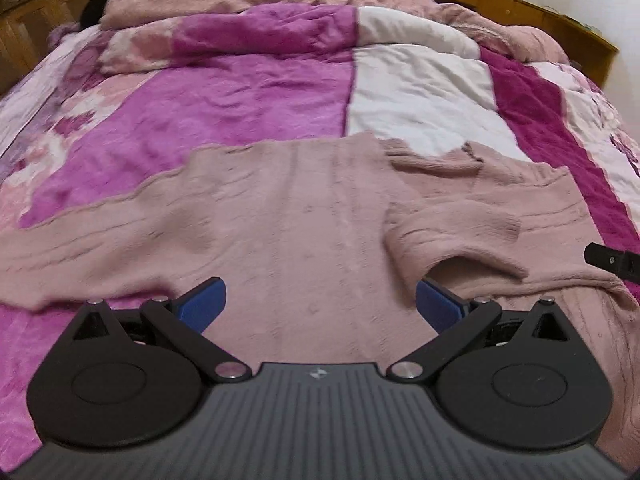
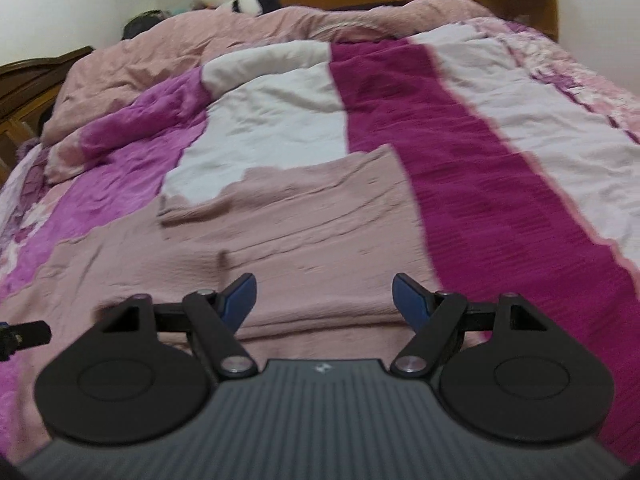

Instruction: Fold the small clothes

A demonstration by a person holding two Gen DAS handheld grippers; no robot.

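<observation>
Striped bedspread (image 1: 248, 92), pink sweater (image 1: 304, 216), no legible writing

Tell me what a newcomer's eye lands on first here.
A dusty-pink knitted garment lies spread across the near end of the bed, one part folded over on its right side. Beneath it runs a magenta, purple and white striped quilt, and both blue-padded grippers, left and right, hang open above.

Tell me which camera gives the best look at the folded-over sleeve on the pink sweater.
The left wrist view. There the sleeve lies folded across the pink sweater with its cuff edge visible. The right wrist view shows the sweater mostly as blurred flat knit, so the sleeve is hard to make out.
</observation>
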